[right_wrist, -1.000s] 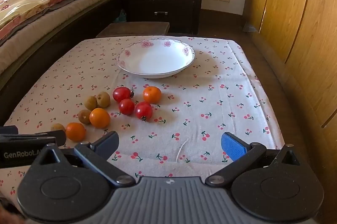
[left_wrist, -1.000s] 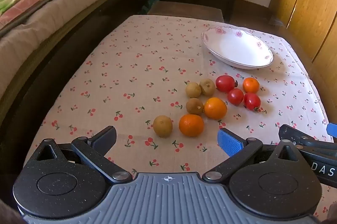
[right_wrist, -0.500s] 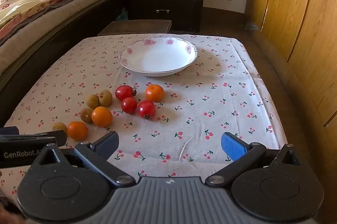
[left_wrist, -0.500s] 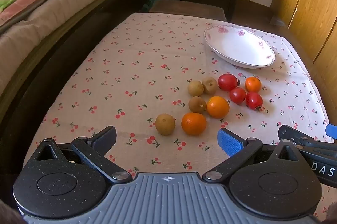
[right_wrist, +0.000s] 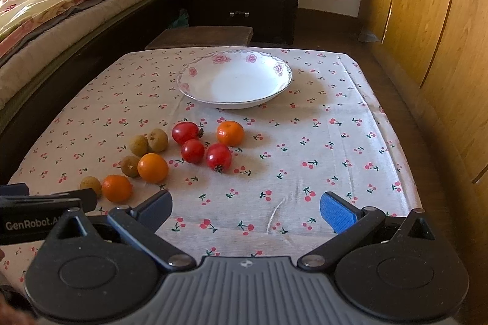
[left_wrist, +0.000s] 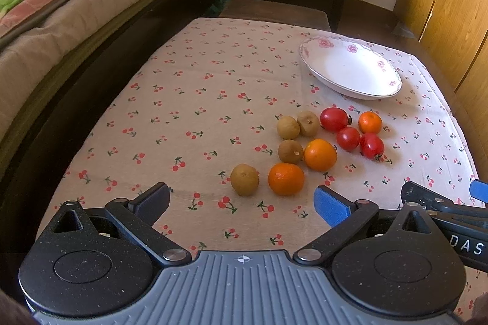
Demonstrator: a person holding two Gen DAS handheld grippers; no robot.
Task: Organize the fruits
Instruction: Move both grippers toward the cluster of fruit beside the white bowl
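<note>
Both tools are spread wide and hold nothing: the left tool [left_wrist: 241, 200] hangs low in its frame just short of the nearest brown fruit [left_wrist: 244, 179] and orange [left_wrist: 286, 178], and the right tool [right_wrist: 245, 207] hovers over bare cloth at the lower centre of its frame. No fruit has been picked yet, so the step in hand looks like a first pick. It would go best by lowering the left tool straight over that nearest brown fruit, pads on either side of its widest part, and closing gently, since round fruit may roll into its neighbours. The white bowl [right_wrist: 282, 81], upper centre of the right view, sits empty on the surface [right_wrist: 350, 142]; the tomatoes [right_wrist: 192, 151] lie clustered just below it.
</note>
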